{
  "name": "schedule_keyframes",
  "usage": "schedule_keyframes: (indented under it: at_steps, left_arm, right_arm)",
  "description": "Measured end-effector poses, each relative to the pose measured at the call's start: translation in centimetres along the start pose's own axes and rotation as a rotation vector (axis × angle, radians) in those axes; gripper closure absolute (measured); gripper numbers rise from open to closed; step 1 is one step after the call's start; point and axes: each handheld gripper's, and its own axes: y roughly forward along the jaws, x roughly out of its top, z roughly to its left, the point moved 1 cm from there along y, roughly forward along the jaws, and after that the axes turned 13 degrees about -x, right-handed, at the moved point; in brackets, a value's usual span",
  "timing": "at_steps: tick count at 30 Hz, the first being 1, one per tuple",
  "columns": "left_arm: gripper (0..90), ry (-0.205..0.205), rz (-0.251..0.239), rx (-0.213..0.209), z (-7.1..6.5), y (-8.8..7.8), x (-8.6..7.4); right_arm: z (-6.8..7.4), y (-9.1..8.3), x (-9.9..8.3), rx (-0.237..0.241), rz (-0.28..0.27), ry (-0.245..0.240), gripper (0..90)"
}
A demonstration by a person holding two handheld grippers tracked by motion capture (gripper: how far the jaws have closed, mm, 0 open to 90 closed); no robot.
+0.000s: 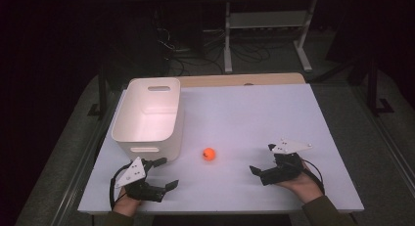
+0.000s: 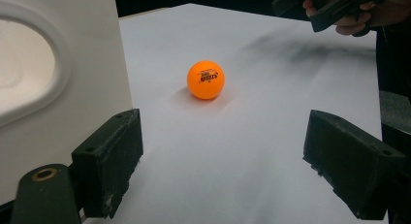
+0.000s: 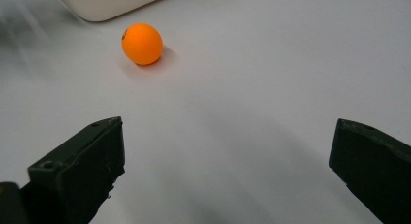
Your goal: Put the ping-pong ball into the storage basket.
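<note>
Both hands sit low at the near edge of the tabletop (image 1: 254,113), forearms coming in from below; the left gripper (image 1: 164,173) lies angled toward the middle, its jaws spread wide and holding nothing, the grey plate on top tilted up; the right gripper (image 1: 262,162) points left across the tabletop, jaws likewise wide apart and empty, the hand (image 1: 301,184) cupped behind it. Between them, a little farther out, rests the orange ping-pong ball (image 1: 209,154), free on the white surface, near the white plastic bin (image 1: 147,118) but not touching it, and well apart from both grippers.

The left gripper view brings out what the high view cannot: black lettering printed on the ball (image 2: 206,79), the bin's oval handle cut-out (image 2: 29,78) close at the left, and the other hand's gripper (image 2: 334,8) far off at the top right; the right gripper view catches the ball (image 3: 141,43) ahead and to the left of its jaws, with the bin's lower corner (image 3: 111,3) just beyond.
</note>
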Motion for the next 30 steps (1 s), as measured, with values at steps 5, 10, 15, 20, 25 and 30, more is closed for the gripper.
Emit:
schedule_keyframes:
  at_steps: [5, 10, 15, 20, 25, 30]
  left_arm:
    - [14.0, 0.0, -0.001, 0.0, 0.0, 0.0, 0.0]
    - [14.0, -0.002, -0.002, 0.001, 0.0, 0.0, 0.0]
    - [14.0, 0.0, 0.0, 0.001, 0.0, 0.0, 0.0]
    - [14.0, -0.003, -0.001, 0.001, 0.0, 0.0, 0.0]
    - [14.0, -0.003, -0.001, 0.002, 0.0, 0.0, 0.0]
    - [14.0, -0.002, -0.001, 0.002, 0.0, 0.0, 0.0]
  right_arm:
    - [0.0, 0.0, 0.1, -0.001, -0.002, -0.002, 0.0]
    - [0.0, 0.1, 0.4, 0.002, -0.006, 0.0, 0.0]
    - [-0.1, 0.1, 0.6, 0.002, -0.007, 0.002, 0.0]
    - [-0.1, 0.3, 0.7, 0.004, -0.004, 0.003, 0.0]
    - [0.0, 0.6, 1.1, 0.013, -0.003, 0.006, 0.0]
    - [0.0, 0.9, 1.3, 0.017, -0.003, 0.006, 0.0]
